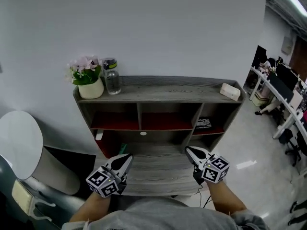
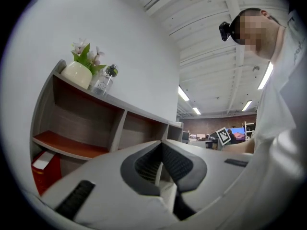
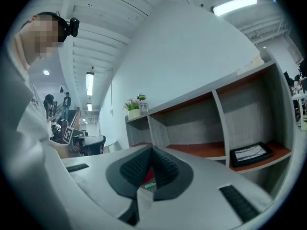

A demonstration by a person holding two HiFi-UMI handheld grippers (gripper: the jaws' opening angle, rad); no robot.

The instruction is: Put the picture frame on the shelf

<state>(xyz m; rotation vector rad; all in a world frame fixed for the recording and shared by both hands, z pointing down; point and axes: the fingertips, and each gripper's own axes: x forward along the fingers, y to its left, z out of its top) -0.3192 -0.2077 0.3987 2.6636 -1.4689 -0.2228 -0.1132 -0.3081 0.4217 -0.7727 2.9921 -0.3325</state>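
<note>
A black picture frame lies flat on the red board in the right compartment of the grey shelf unit; the right gripper view shows this frame at the lower right. My left gripper hovers in front of the lower shelf at the left, tips together, nothing held. My right gripper hangs in front of the lower shelf at the right, below and left of the frame, also shut and empty. In the gripper views the left gripper and right gripper show jaws meeting at the tips.
On the shelf top stand a white pot of pink flowers and a clear bottle at the left, and a white box at the right. A red box sits low at the left. A round white chair is left, office desks right.
</note>
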